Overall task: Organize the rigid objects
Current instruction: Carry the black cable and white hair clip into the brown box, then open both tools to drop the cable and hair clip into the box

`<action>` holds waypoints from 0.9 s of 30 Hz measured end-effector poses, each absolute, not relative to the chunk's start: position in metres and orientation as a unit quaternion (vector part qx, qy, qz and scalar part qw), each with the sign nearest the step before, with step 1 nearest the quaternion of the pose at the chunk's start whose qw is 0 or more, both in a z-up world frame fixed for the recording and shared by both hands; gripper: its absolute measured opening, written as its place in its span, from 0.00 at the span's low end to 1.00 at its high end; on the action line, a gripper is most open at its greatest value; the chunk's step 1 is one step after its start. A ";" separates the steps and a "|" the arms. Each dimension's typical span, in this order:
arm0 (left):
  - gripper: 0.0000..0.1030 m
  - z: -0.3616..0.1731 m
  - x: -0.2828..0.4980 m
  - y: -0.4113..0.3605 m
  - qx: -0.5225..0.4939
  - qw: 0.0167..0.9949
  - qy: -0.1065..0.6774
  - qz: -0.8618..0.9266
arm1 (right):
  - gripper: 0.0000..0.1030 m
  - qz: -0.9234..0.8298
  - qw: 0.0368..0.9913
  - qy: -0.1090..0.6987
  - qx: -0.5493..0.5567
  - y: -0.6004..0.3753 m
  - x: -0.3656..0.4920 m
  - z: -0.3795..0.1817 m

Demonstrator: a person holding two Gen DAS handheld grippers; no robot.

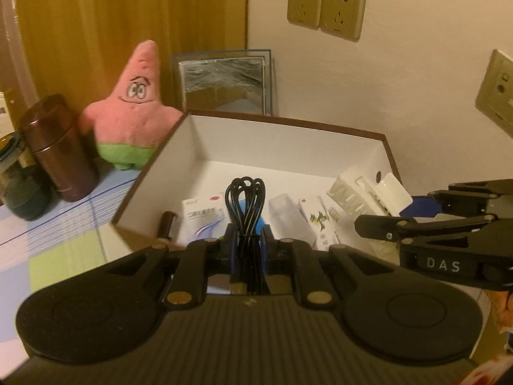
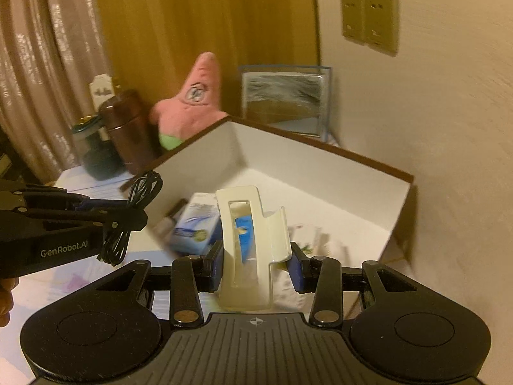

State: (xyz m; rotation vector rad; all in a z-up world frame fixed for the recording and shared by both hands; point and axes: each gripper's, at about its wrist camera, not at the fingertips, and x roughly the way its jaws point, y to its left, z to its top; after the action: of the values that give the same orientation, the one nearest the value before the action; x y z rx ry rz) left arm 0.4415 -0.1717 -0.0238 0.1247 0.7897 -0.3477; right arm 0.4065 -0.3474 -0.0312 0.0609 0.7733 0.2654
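My left gripper (image 1: pixel 249 240) is shut on a coiled black cable (image 1: pixel 246 199) and holds it over the near edge of an open brown box with white inside (image 1: pixel 288 147). My right gripper (image 2: pixel 256 263) is shut on a cream plastic holder (image 2: pixel 247 250), above the same box (image 2: pixel 320 173). In the left wrist view the right gripper (image 1: pixel 413 205) comes in from the right with the holder (image 1: pixel 362 189). In the right wrist view the left gripper (image 2: pixel 128 216) comes in from the left with the cable (image 2: pixel 141 192). Inside the box lie a blue-white carton (image 1: pixel 205 215), a small dark tube (image 1: pixel 168 224) and other small boxes (image 1: pixel 320 221).
A pink star plush (image 1: pixel 138 109), a brown canister (image 1: pixel 57 147) and a dark jar (image 1: pixel 22 189) stand left of the box on a checked cloth (image 1: pixel 57 243). A framed mirror (image 1: pixel 224 80) leans on the wall behind. Wall sockets (image 1: pixel 323 9) are above.
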 end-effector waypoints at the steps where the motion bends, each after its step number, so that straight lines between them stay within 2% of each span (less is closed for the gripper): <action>1: 0.13 -0.026 0.447 -0.176 0.063 0.905 0.386 -0.168 | 0.40 0.126 0.917 0.378 0.029 -0.351 0.412 -0.033; 27: 0.13 -0.087 0.565 -0.235 0.091 0.875 0.445 -0.164 | 0.40 0.102 0.900 0.423 0.032 -0.384 0.514 -0.080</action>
State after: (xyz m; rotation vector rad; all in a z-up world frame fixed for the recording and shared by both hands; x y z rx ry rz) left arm 0.5650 -0.2345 -0.0872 0.1899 0.9299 -0.3431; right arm 0.5137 -0.3841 -0.0800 0.0655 0.8763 0.2115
